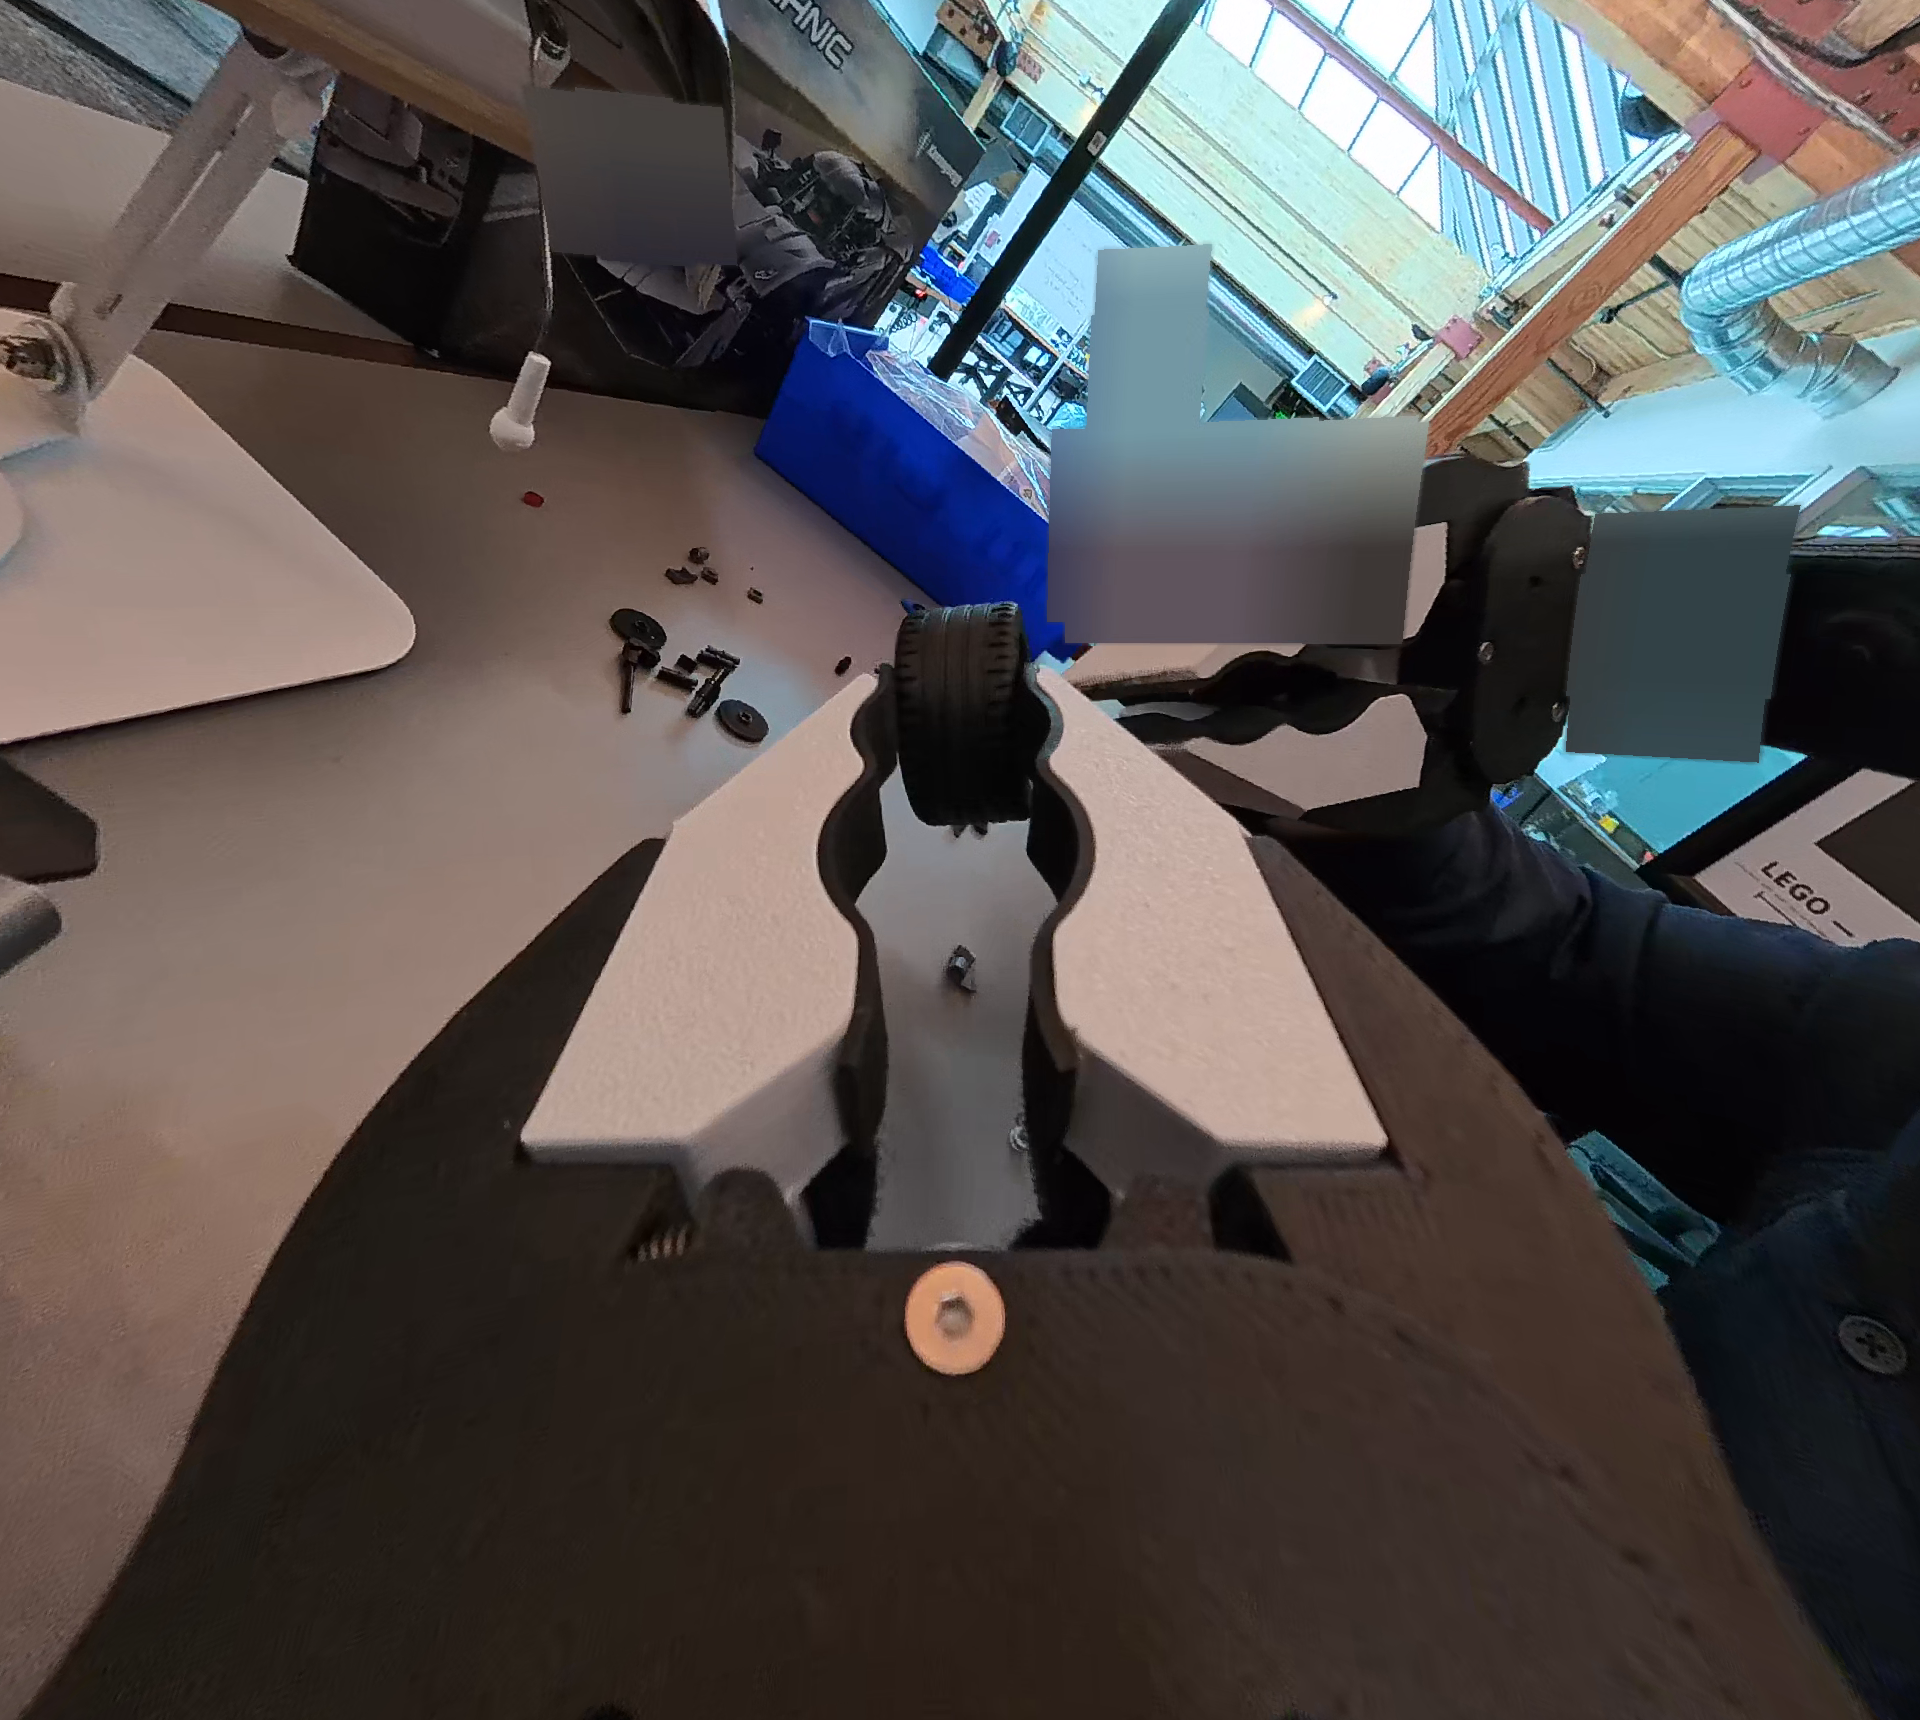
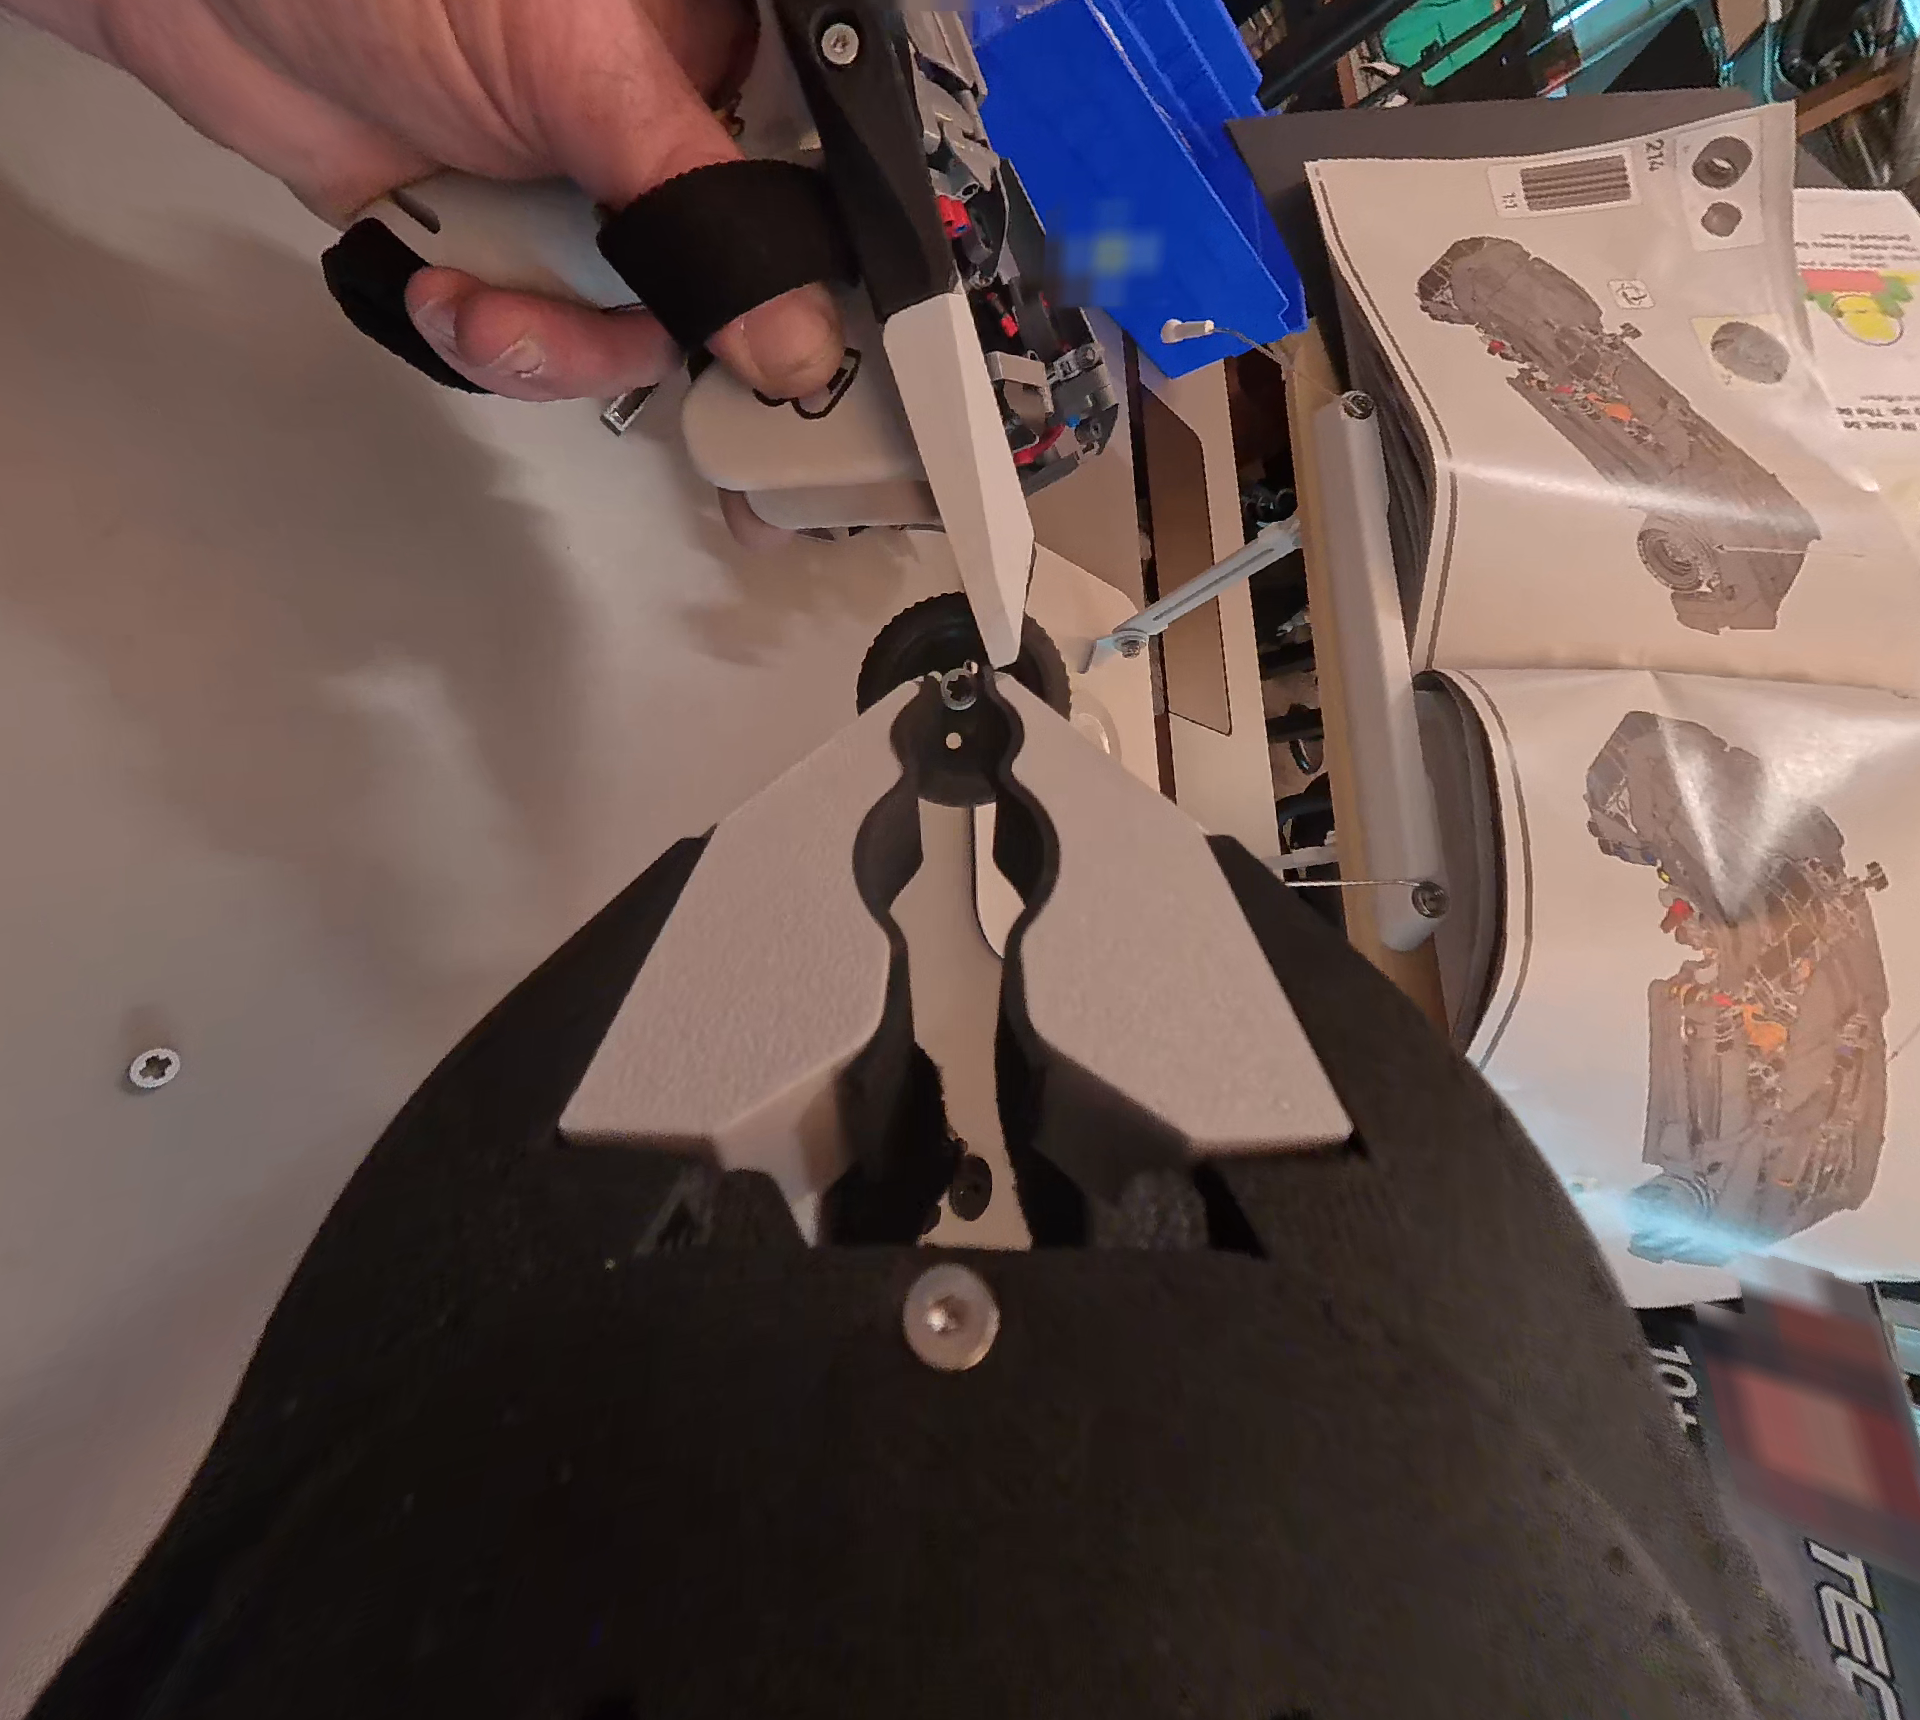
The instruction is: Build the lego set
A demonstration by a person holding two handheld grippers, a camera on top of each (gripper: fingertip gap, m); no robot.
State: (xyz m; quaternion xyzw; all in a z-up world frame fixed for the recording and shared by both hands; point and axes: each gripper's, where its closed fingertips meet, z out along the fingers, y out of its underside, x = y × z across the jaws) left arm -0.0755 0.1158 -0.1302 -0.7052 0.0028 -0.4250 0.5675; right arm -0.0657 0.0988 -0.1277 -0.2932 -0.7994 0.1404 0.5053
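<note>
In the left wrist view my left gripper (image 1: 961,699) is shut on a black rubber tyre (image 1: 966,725), held upright above the table at its fingertips. My right gripper (image 1: 1262,699) comes in from the right, its tips close to the tyre. In the right wrist view my right gripper (image 2: 956,709) is shut on a black round hub disc (image 2: 951,761) with a cross-shaped hole. It holds the disc against the tyre (image 2: 902,644). The left gripper's white finger (image 2: 987,527) comes down onto the tyre from above. A hand (image 2: 416,39) holds the left gripper.
Loose small black parts (image 1: 686,662) lie on the grey table (image 1: 312,943). A blue bin (image 1: 894,465) and the set's dark box (image 1: 790,49) stand behind. A white stand base (image 1: 187,569) is at left. An open instruction booklet (image 2: 1621,444) and the part-built model (image 2: 1039,361) show in the right wrist view. My two grippers' fingertips are within a few centimetres of each other.
</note>
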